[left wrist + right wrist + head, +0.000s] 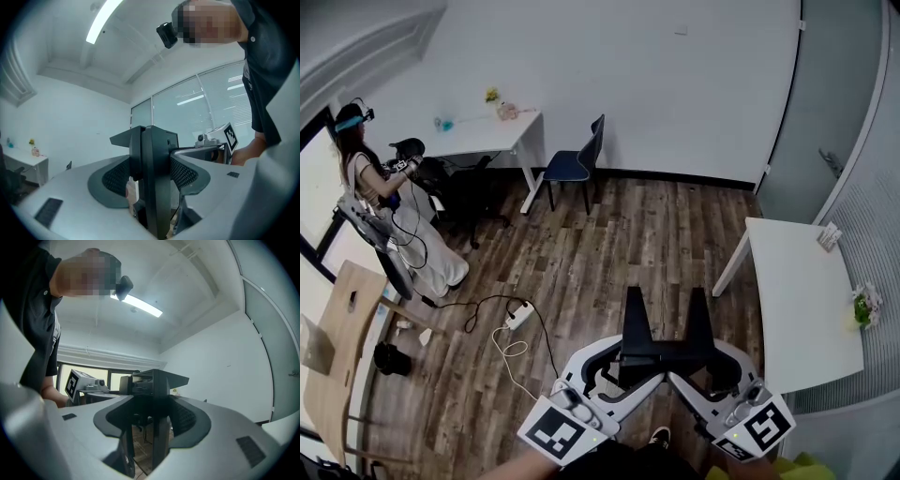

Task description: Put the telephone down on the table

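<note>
The black telephone (664, 349) hangs in the air over the wooden floor, with two black prongs sticking up from its body. My left gripper (628, 364) grips its left side and my right gripper (703, 364) its right side, both pointing level toward each other. In the left gripper view the telephone (152, 183) fills the gap between the meshed pads (115, 178). The right gripper view likewise shows the telephone (152, 380) wedged between the pads (190, 416). The person's torso stands behind both grippers.
A white table (802, 309) stands to the right, with small items at its far edge. A white desk (487, 136) and a blue chair (577, 164) stand at the back wall. Another person (380, 197) stands at left. A power strip (517, 316) with cables lies on the floor.
</note>
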A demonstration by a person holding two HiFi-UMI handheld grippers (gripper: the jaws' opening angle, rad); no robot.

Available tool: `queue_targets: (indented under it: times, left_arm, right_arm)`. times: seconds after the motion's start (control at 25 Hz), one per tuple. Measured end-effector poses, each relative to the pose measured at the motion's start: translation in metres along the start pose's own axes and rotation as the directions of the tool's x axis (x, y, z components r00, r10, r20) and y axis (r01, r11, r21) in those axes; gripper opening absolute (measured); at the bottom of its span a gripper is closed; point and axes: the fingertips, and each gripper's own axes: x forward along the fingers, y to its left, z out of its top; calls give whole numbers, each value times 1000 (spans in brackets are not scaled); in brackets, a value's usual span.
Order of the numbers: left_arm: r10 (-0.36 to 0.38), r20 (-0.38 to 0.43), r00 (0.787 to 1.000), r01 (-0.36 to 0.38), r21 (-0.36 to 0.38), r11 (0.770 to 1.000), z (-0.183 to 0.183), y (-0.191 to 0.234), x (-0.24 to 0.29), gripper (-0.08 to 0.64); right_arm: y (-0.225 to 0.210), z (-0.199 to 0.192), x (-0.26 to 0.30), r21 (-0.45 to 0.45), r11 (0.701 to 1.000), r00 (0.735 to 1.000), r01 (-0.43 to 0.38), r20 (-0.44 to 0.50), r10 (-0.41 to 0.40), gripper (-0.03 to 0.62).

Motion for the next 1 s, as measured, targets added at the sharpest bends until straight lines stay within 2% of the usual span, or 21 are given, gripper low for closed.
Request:
queue_targets:
  times: [0.56,1.0]
  left_arm:
    - [-10,15,1000,10,-3,1000,-2,36,-31,267]
    - [-39,12,999,39,-4,999,-10,57,-24,267]
  right_arm:
    - [24,-4,41,-21,1000,1000,15,-4,-16,245]
    - [13,-12,60,-22,999,999,42,-4,-43,244]
